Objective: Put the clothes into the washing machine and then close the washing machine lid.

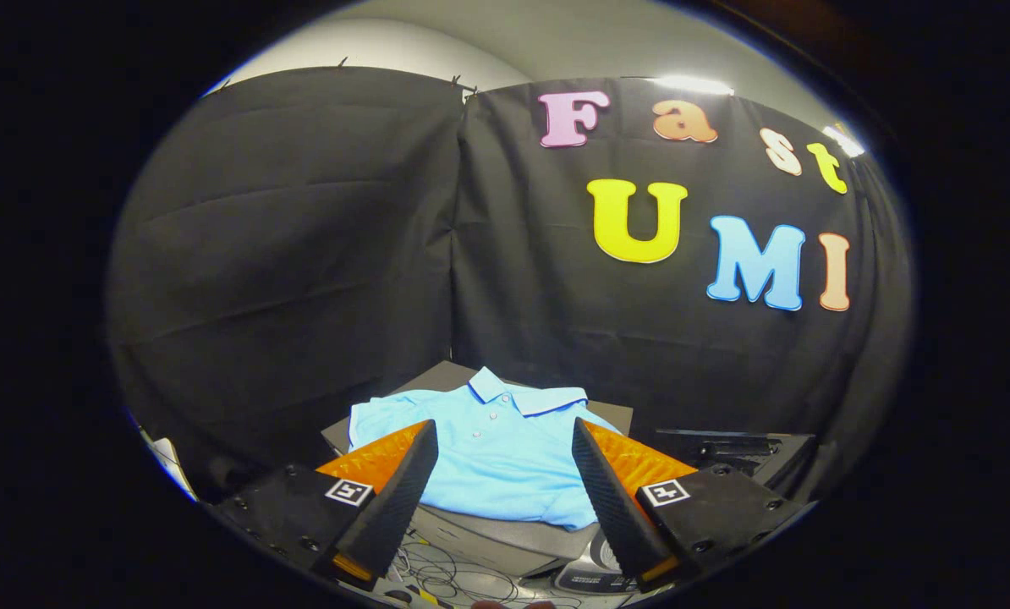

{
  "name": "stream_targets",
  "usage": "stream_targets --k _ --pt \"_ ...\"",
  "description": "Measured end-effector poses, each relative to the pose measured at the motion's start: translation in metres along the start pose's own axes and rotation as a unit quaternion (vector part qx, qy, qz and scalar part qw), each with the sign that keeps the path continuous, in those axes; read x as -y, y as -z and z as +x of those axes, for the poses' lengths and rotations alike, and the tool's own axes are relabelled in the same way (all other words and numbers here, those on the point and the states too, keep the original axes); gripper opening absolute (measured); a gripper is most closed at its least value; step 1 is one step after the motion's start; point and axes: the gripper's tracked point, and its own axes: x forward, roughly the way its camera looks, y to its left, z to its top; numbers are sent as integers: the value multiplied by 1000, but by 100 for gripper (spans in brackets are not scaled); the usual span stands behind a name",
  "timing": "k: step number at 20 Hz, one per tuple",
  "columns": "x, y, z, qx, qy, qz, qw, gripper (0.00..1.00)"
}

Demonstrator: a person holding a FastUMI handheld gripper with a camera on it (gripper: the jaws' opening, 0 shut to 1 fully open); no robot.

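Note:
A light blue polo shirt (492, 457) lies flat on a dark grey slab (505, 534), collar pointing away from me, buttons down its middle. My gripper (502, 433) hovers above the shirt's near half, open wide, with nothing between its fingers. The left finger (399, 486) and the right finger (611, 491) frame the shirt's body. No part of the fingers touches the cloth as far as I can tell.
A black flat object (729, 447) lies to the right of the shirt, beyond the right finger. Tangled cables (450, 579) and a dark device (590, 573) sit below the slab's near edge. Black cloth walls close in behind and to the left.

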Motion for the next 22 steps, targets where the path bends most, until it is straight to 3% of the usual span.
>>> stream_targets --k 11,22 --pt "-37 40 89 -99 -34 12 994 99" --pt "-45 87 125 -143 -10 -14 990 100"
